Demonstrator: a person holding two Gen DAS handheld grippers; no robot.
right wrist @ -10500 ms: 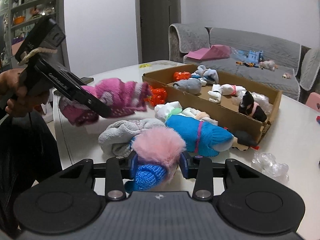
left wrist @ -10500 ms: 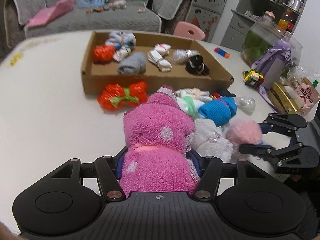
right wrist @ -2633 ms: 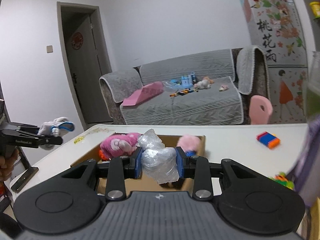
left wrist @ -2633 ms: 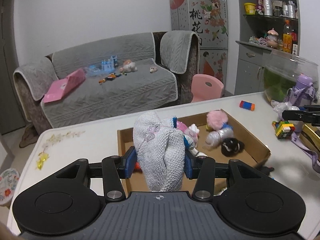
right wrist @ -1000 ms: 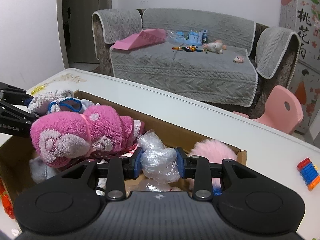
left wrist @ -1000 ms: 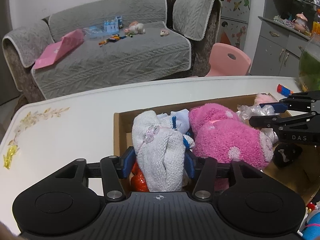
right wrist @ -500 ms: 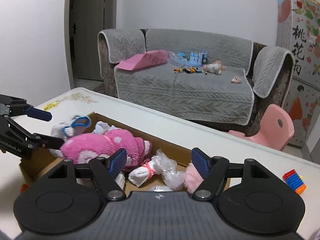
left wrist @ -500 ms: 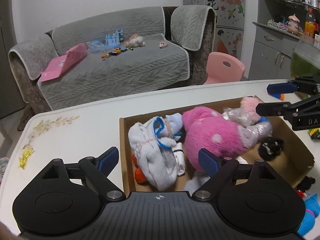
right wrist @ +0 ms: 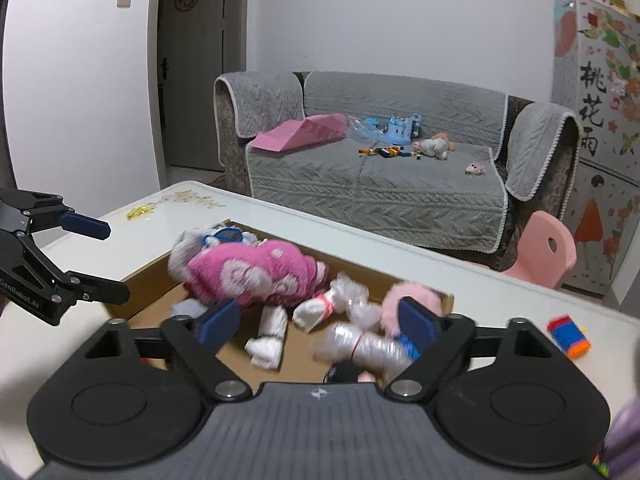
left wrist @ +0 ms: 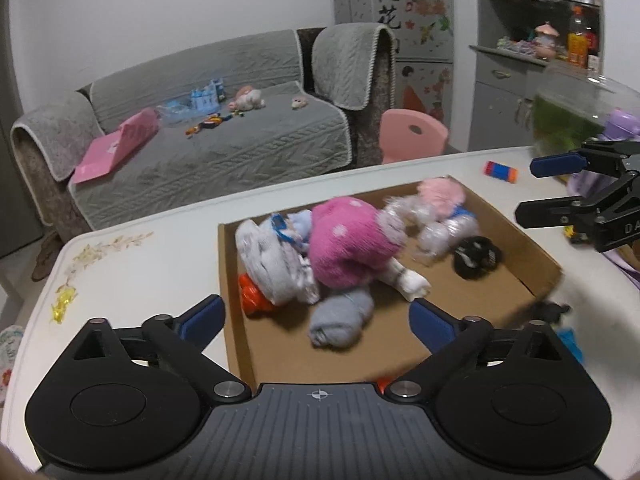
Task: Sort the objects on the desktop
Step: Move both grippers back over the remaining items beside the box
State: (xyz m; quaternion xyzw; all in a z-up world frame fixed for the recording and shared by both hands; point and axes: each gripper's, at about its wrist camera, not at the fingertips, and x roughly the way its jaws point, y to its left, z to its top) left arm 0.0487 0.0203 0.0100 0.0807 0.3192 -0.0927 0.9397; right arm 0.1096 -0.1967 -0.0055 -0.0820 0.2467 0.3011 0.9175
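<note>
Both grippers are hovering empty over a shallow cardboard box [left wrist: 228, 280] on a white table [left wrist: 152, 248]. The left gripper [left wrist: 316, 318] is opening wide, with nothing between its fingers. The right gripper [right wrist: 316, 322] is opening too, also holding nothing.

Rolled socks are lying heaped inside the box: a fluffy pink bundle [left wrist: 348, 240], a white bundle [left wrist: 272, 268], a grey roll [left wrist: 340, 318] and clear plastic-wrapped pairs [right wrist: 360, 340].

The pile is leaning toward the box's left wall, so a careless pass could be knocking a bundle over the low rim. A small blue and orange toy [right wrist: 568, 336] is sitting loose on the table nearby and could be swept off.

Behind the table, a grey sofa [right wrist: 380, 184] with scattered toys, a pink chair [left wrist: 412, 136] and a decorated fridge [left wrist: 400, 12] are standing against pale walls.
</note>
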